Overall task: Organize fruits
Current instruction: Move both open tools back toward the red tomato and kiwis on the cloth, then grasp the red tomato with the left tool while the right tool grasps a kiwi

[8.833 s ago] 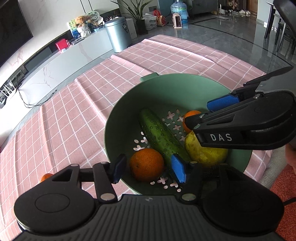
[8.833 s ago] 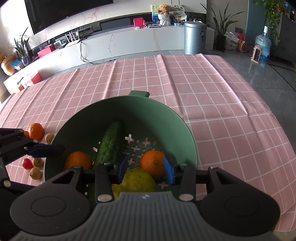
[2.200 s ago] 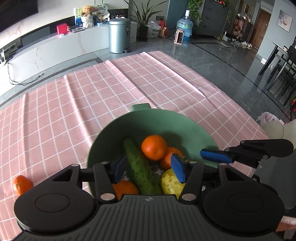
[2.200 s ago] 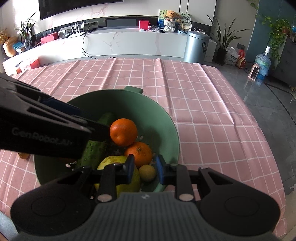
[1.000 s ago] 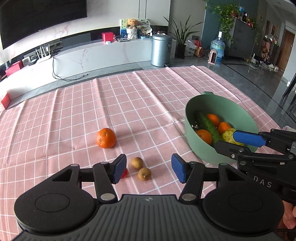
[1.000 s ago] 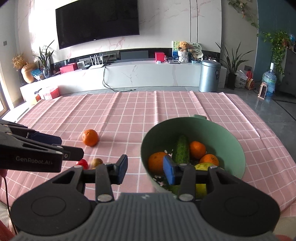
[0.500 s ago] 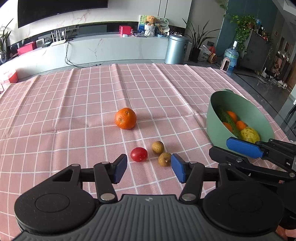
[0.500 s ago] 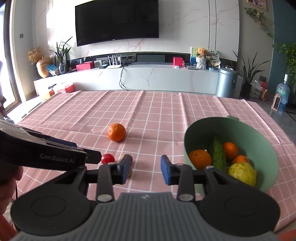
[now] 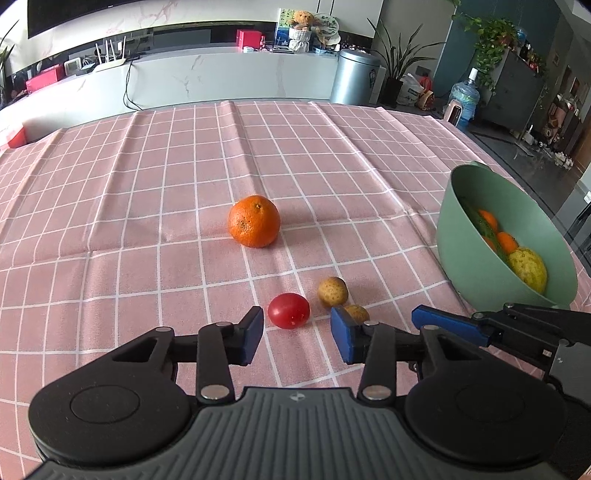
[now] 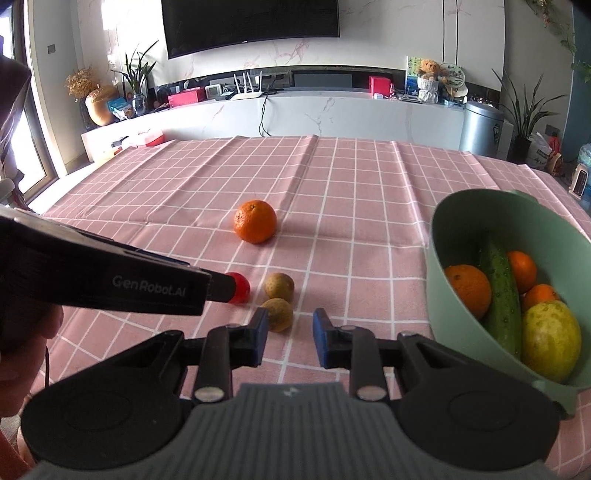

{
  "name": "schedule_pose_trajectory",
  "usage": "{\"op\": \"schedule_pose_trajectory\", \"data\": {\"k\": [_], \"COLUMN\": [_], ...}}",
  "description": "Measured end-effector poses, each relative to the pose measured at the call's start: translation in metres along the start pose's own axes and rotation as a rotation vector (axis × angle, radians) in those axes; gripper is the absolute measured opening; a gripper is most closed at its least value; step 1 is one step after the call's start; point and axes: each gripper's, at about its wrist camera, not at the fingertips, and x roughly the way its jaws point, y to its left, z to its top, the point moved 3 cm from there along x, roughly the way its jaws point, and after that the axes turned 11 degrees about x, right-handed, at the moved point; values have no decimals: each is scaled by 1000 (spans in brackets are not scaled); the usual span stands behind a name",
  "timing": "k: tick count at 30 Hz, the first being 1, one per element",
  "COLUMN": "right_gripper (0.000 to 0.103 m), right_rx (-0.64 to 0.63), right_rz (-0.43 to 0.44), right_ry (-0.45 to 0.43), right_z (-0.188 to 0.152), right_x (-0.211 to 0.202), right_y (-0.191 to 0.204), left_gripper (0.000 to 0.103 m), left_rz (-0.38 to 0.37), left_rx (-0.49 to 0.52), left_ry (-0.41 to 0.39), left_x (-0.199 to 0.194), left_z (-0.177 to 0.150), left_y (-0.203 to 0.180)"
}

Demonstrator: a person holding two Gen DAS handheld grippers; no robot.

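A green bowl [image 9: 465,258] [image 10: 439,236] at the right holds oranges [image 10: 467,290], a cucumber [image 10: 500,288] and a yellow-green fruit [image 10: 552,338]. On the pink checked cloth lie an orange [image 9: 254,220] [image 10: 255,220], a red tomato [image 9: 288,310] [image 10: 240,287] and two small brown fruits [image 9: 332,291] [image 10: 279,285] [image 10: 279,314]. My left gripper [image 9: 297,334] is open and empty, just in front of the tomato. My right gripper [image 10: 288,338] is open and empty, just right of the nearer brown fruit. The left gripper's arm partly hides the tomato in the right wrist view.
The pink checked cloth [image 9: 147,206] covers the whole table. Beyond its far edge stand a white low cabinet [image 10: 295,114], a metal bin [image 9: 352,75] and a wall television [image 10: 251,26].
Both grippers have left the bowl and swung left toward the loose fruit on the cloth. The left gripper has come closer to the tomato; the right one closer to the brown fruits.
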Motion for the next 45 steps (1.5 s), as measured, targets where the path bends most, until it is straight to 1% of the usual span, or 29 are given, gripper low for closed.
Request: {"op": "schedule_pose_trajectory", "data": {"k": [6, 11, 17, 19, 26, 29, 33, 37, 42, 45], "right_gripper": [23, 23, 23, 23, 22, 22, 22, 22, 22, 22], "right_rx": [14, 28, 25, 23, 12, 14, 19, 13, 24, 29], "right_rz": [27, 38, 46, 47, 44, 45, 40, 32, 28, 18], "right_ry": [28, 48, 45, 49, 45, 45, 44, 36, 16, 1], "right_z": [-2, -4, -2, -3, -5, -5, -5, -3, 3, 6], "right_x": [19, 31, 38, 40, 41, 40, 39, 33, 12, -5], "right_y": [0, -2, -1, 0, 1, 0, 0, 0, -7, -13], "left_gripper": [49, 49, 49, 45, 38, 34, 33, 33, 33, 33], "left_rz": [-17, -24, -36, -38, -47, -51, -34, -23, -25, -30], "left_rx": [-19, -35, -51, -56, -68, -69, -62, -95, -134, -135], "left_ry": [32, 26, 34, 36, 31, 28, 26, 10, -31, -61], "left_x": [14, 19, 28, 30, 32, 32, 29, 22, 5, -8], "left_z": [-3, -4, -4, -4, -4, -3, -2, 1, 5, 10], "left_y": [4, 8, 11, 11, 14, 13, 12, 16, 15, 7]}}
